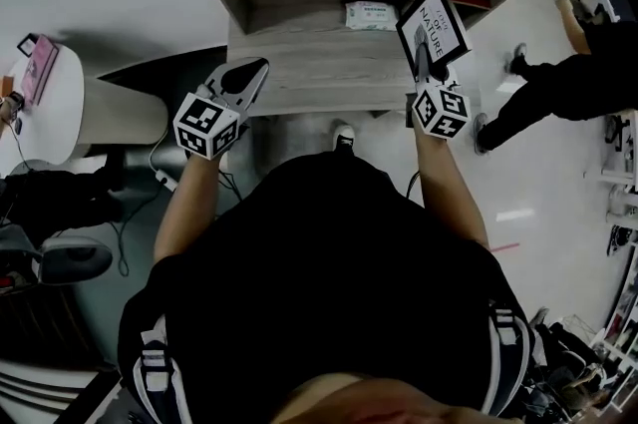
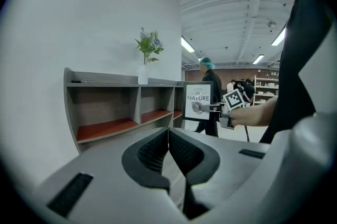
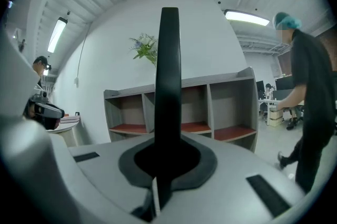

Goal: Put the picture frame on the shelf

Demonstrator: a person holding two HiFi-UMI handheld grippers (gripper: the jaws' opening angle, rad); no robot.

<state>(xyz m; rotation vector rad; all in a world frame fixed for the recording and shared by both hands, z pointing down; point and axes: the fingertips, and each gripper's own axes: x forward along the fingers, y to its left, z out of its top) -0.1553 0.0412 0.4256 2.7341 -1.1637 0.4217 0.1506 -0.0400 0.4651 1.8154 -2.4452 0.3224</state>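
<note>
Transport step: we held the picture frame [image 1: 433, 25] clamped in the right tool [image 1: 426, 65] near the shelf [image 1: 319, 65], with the left tool [image 1: 257, 70] closed and empty; next, we judged, it should be set down upright.

Seen edge-on in the right gripper view, the picture frame [image 3: 169, 80] is only a dark bar: its print is out of sight and its lower end is buried between the clamped jaws of the right gripper [image 3: 168, 157]. In the head view, the holder's black-clad torso [image 1: 329, 292] blocks most of the floor in front of the shelf [image 1: 299, 63]. The lettering on a white packet [image 1: 371, 15] lying there is too small to read. A round table [image 1: 50, 113] at left and a bystander [image 1: 558, 88] at right are both cut by the picture's edges. In the left gripper view, a capped passer-by [image 2: 215, 78] stands half hidden behind the frame, and the fine print under "NATURE" cannot be read.
</note>
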